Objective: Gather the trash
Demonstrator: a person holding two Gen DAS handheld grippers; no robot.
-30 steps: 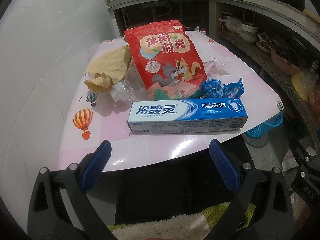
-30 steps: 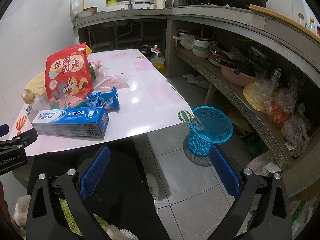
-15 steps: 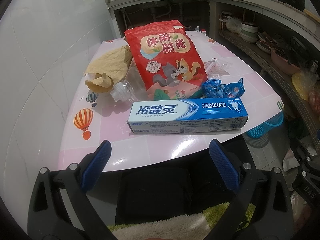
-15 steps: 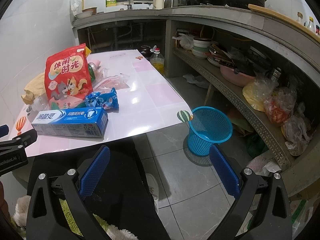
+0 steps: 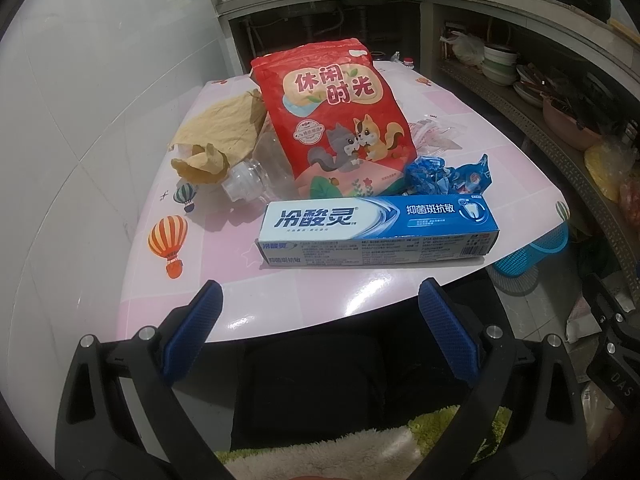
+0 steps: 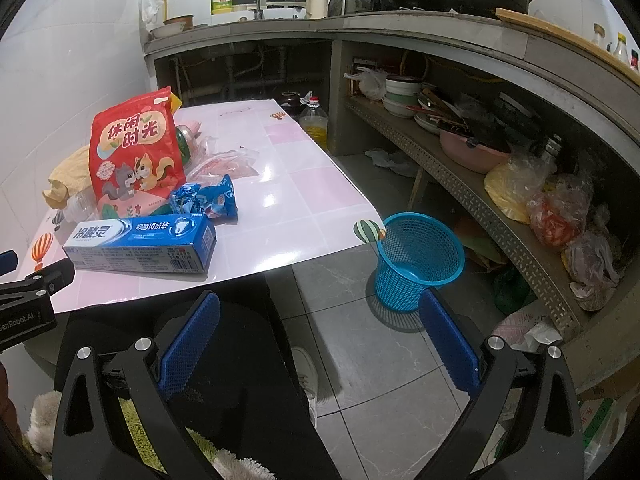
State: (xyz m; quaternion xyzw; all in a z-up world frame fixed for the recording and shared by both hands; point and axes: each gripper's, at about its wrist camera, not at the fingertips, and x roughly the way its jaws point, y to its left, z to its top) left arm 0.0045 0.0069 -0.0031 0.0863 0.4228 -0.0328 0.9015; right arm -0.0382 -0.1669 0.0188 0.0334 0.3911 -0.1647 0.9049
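The left tool (image 5: 320,320) sits low in the frame of the left wrist view with its blue-padded fingers (image 5: 192,332) spread wide and nothing between them. Just above it, in the middle of the frame, a blue and white toothpaste box (image 5: 378,230) lies lengthwise across the near edge of the pink worktop (image 5: 280,296), apart from both fingers. Behind the box, a red snack bag (image 5: 340,116) printed with squirrels leans upright at the centre of the frame. To the left of the bag lies a clear plastic bottle (image 5: 256,172) on its side, with crumpled tan paper (image 5: 224,132) beside it. To the right of the bag, touching the far edge of the box, is a crumpled blue wrapper (image 5: 448,174), and behind that a clear plastic bag (image 5: 432,132).

In the right wrist view, the right tool (image 6: 320,332) is also opened wide and empty, held over the tiled floor (image 6: 380,360) in the lower part of the frame. The trash pile is well apart from it at the left of the frame. A blue mesh wastebasket (image 6: 416,260) stands on the floor at the centre right, just beyond the right finger and beside the worktop's corner. A shelf (image 6: 480,196) with bowls and bagged items curves along the right side.
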